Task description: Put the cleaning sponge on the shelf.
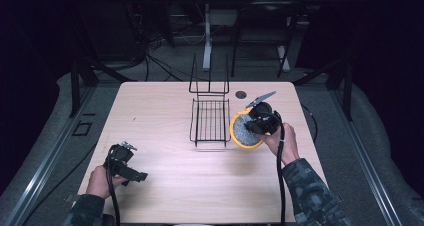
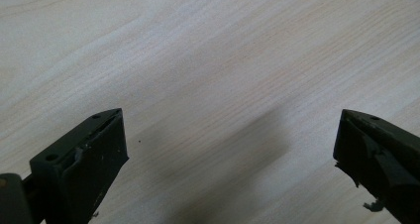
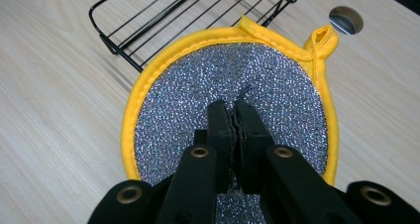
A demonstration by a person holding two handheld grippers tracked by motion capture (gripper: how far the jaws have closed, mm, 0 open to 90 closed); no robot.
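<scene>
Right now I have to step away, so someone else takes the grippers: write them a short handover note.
Right gripper: jaws closed, pinching the middle of the round silver scouring pad with yellow trim.
Left gripper: open, holding nothing, over bare wooden table.
The pad lies flat on the table, beside the black wire rack, on its right in the high view.
Done: pad gripped. Left: probably lifting it into the rack.

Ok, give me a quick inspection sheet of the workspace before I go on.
Surface: wooden table, bare at the left gripper.
Job's things: round pad, yellow rim, flat beside the wire rack.
Clutter: nothing seen.
Grippers: right gripper jaws together, pressed on the pad's middle; left gripper wide open, holding nothing.
Cables: one trails from each gripper toward the person.
Surroundings: dark floor, second table behind.
</scene>
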